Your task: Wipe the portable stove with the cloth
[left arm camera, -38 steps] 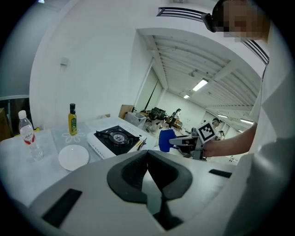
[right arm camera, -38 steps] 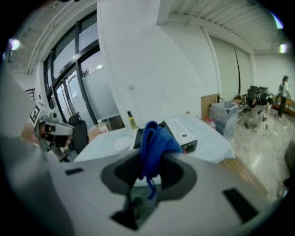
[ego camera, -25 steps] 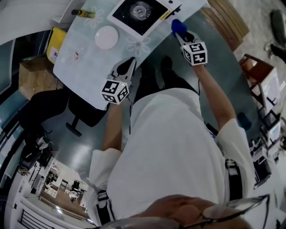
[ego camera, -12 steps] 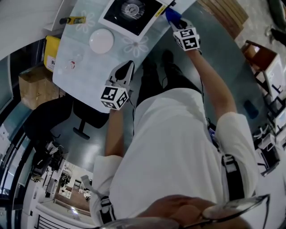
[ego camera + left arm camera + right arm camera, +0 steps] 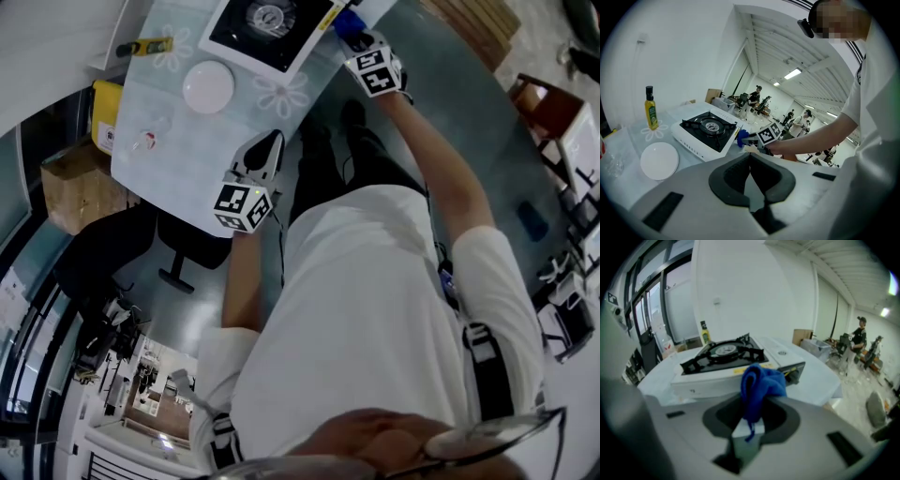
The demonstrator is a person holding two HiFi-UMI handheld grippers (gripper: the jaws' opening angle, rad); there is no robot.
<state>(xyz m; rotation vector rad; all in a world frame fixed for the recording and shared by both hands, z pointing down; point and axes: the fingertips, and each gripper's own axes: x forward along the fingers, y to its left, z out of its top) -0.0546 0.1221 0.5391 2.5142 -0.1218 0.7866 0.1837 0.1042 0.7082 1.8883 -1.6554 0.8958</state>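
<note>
Two tongs are in play, and only one of them carries anything: our right gripper (image 5: 752, 405) is pinching the blue cloth (image 5: 758, 383), which bunches up above its jaws. Our left gripper (image 5: 750, 157) has its jaws pressed together on nothing and hangs over the near edge of the table (image 5: 173, 155), well apart from the stove (image 5: 270, 30). The stove stands at the far end of the table, beyond a white plate (image 5: 208, 86) and beside a bottle (image 5: 145, 45). In the head view the cloth sits just at the stove's corner by the knob side, but we cannot tell whether it touches. We judge the wiping to be barely begun, if at all. The cloth is gripped and brought up, while the top and sides are left to do.
</note>
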